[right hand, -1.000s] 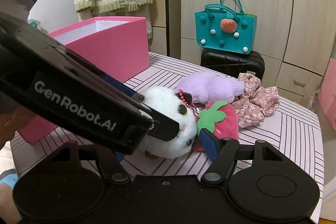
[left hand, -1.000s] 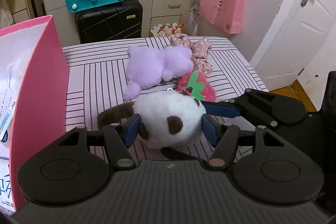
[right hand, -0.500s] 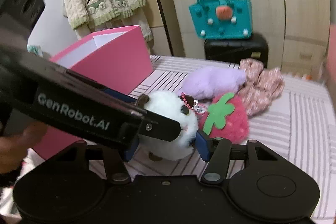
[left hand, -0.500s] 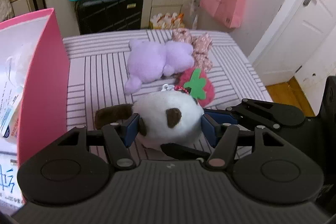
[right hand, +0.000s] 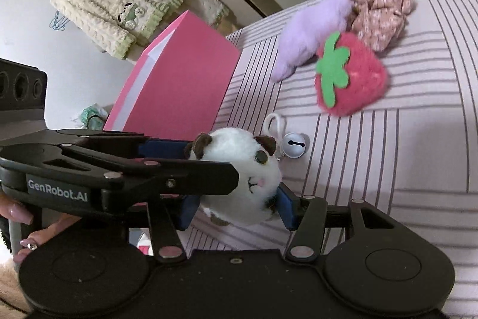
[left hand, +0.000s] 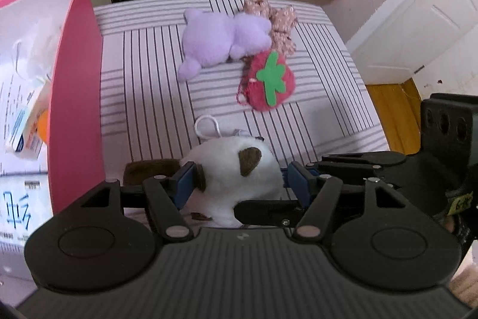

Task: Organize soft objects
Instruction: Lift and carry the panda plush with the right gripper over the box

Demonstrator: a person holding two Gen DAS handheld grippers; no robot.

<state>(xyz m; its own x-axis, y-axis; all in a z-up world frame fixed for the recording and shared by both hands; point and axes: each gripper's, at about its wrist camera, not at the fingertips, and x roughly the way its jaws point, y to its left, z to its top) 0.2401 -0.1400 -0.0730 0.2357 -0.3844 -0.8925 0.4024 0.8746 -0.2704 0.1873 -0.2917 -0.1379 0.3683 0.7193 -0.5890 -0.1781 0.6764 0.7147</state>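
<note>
while both grippers clamp the white hamster plush (left hand: 236, 169) low over the striped table (left hand: 143, 97), left gripper (left hand: 239, 184) easing wider, right gripper (right hand: 236, 208) pads pressing its sides, pink box (right hand: 179, 79) just beside, strawberry plush (right hand: 349, 76) near

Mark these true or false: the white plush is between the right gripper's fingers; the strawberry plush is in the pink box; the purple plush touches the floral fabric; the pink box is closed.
1. The white plush is between the fingers of the right gripper. True.
2. The strawberry plush is in the pink box. False: it lies on the striped cover, outside the box.
3. The purple plush touches the floral fabric. True.
4. The pink box is closed. False: its top is open and its white inside shows.
</note>
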